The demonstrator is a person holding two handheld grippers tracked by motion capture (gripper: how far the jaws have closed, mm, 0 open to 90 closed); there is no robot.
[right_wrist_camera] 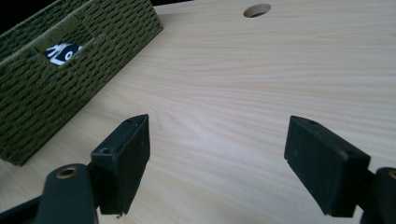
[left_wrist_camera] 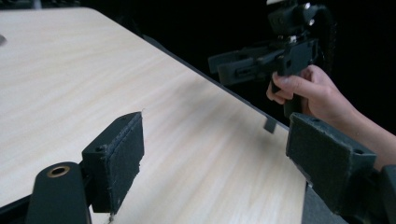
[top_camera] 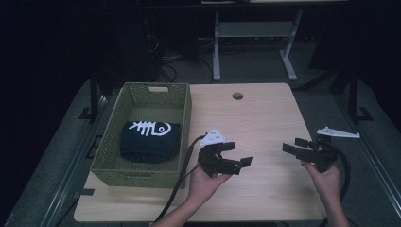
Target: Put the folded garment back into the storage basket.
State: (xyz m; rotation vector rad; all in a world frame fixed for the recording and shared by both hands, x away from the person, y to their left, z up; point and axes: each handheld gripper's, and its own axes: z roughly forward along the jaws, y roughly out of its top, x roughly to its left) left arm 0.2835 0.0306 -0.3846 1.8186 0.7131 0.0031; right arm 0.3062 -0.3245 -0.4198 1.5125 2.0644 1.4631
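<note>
Evidently the folding job sits at or near its end. Dark shirt, folded, lies flat inside the basket, white fish-bone print facing up; it fills the near half of the floor, far half bare. Folded small so it fits between the woven walls, I judge. Through the handle slot in the right claw's view a bit of the print shows.

Basket stands on the left part of the counter, its right wall well apart from both claws.

Left claw: held up off the counter in the person's left hand, jaws wide apart, nothing between them. Its own view looks across bare wood toward the right edge, pads clean.

Right claw: also raised, in the right hand, jaws wide, empty. Points left toward the basket. From the left claw's view it hangs over the counter's edge, fingers wrapped round the grip.

Both claws apart from each other, facing inward, bare wood between. Reads as a rest pose: hands clear of the basket so nothing disturbs the fold.

Cable trails from the left claw down off the front edge. Round hole at the far side.
</note>
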